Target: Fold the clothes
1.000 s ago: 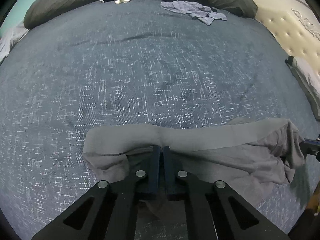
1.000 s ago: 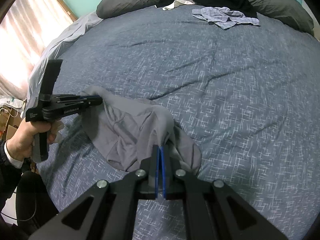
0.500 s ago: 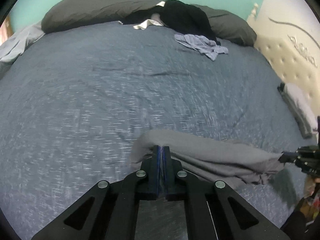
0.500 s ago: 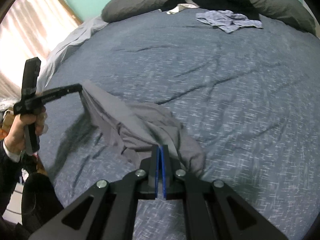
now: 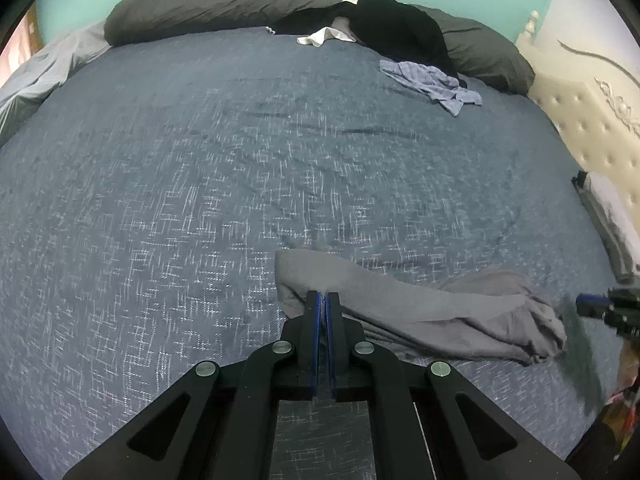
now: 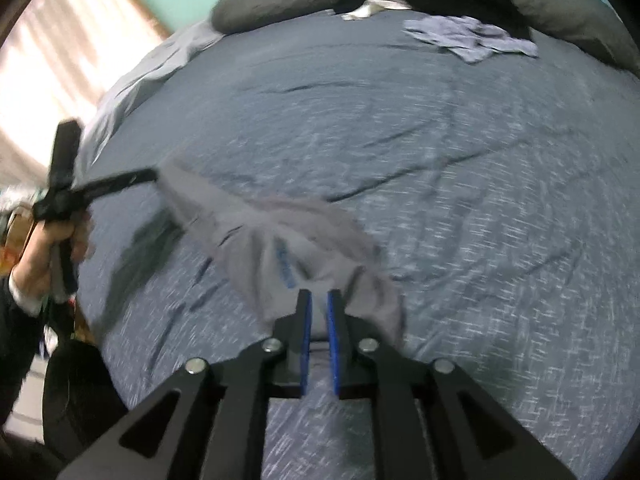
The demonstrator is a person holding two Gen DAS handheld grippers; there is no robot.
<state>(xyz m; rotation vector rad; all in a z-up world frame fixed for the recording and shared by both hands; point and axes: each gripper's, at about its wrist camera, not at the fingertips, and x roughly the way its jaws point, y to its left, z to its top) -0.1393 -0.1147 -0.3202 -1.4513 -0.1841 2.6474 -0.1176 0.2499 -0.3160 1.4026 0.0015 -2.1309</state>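
A grey garment (image 5: pixel 432 308) lies bunched on the blue bedspread (image 5: pixel 240 184) near the front edge. My left gripper (image 5: pixel 322 296) is shut on the grey garment's left end and holds it just above the bed. In the right wrist view the garment (image 6: pixel 280 240) stretches from the left gripper (image 6: pixel 152 176) to my right gripper (image 6: pixel 319 296), whose jaws stand a little apart with cloth just ahead of them. The right gripper also shows at the right edge of the left wrist view (image 5: pixel 592 306).
A crumpled light blue shirt (image 5: pixel 432 84), a black garment (image 5: pixel 400 28) and a white piece (image 5: pixel 316 37) lie at the far side by dark pillows (image 5: pixel 208 4). A padded cream headboard (image 5: pixel 592 128) is at the right. A window with curtains (image 6: pixel 60 64) is at the left.
The garment was lifted and pulled taut between both grippers, then dropped lower. The right gripper's jaws have opened a little and the right end of the cloth has slumped onto the bed.
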